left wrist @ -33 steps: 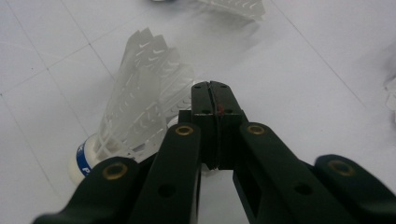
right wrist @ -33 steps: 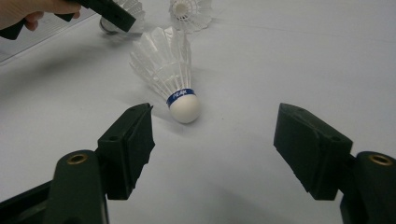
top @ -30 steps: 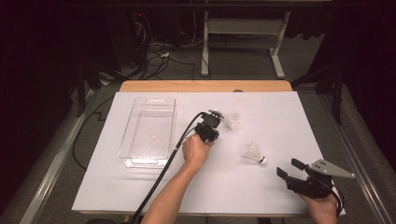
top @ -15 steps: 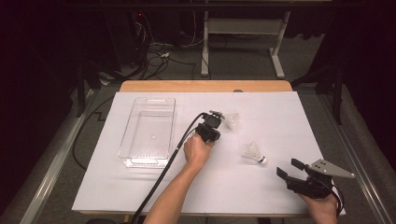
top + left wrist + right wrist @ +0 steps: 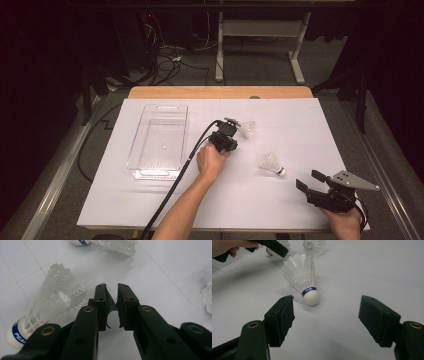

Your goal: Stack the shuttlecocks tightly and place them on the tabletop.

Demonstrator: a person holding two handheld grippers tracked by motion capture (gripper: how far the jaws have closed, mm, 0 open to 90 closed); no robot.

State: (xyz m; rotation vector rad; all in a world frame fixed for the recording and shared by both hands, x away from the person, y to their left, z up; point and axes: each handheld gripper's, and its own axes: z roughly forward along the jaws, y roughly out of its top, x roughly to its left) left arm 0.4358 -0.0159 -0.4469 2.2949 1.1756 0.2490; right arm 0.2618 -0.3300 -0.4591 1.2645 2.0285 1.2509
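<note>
My left gripper [image 5: 231, 125] rests low over the white table cover [image 5: 300, 125] at mid-table, held by a hand. In the left gripper view its jaws [image 5: 111, 290] have just been opening and stand narrowly open, with bare table between them. A white shuttlecock with a blue band [image 5: 50, 307] lies just left of them, and another [image 5: 110, 243] lies beyond. My right gripper [image 5: 310, 180] sits at the front right, wide open [image 5: 328, 312]. A shuttlecock [image 5: 304, 277] lies on its side ahead of those jaws, cork toward them and apart from both pads. That same shuttlecock [image 5: 271, 163] sits between the two grippers.
A clear plastic tray [image 5: 150, 172] stands on the left half of the table. The left gripper's black cable [image 5: 175, 185] runs back along the forearm to the front edge. A shuttlecock [image 5: 247, 129] lies right of the left gripper. Beyond the table stand desk legs and floor cables.
</note>
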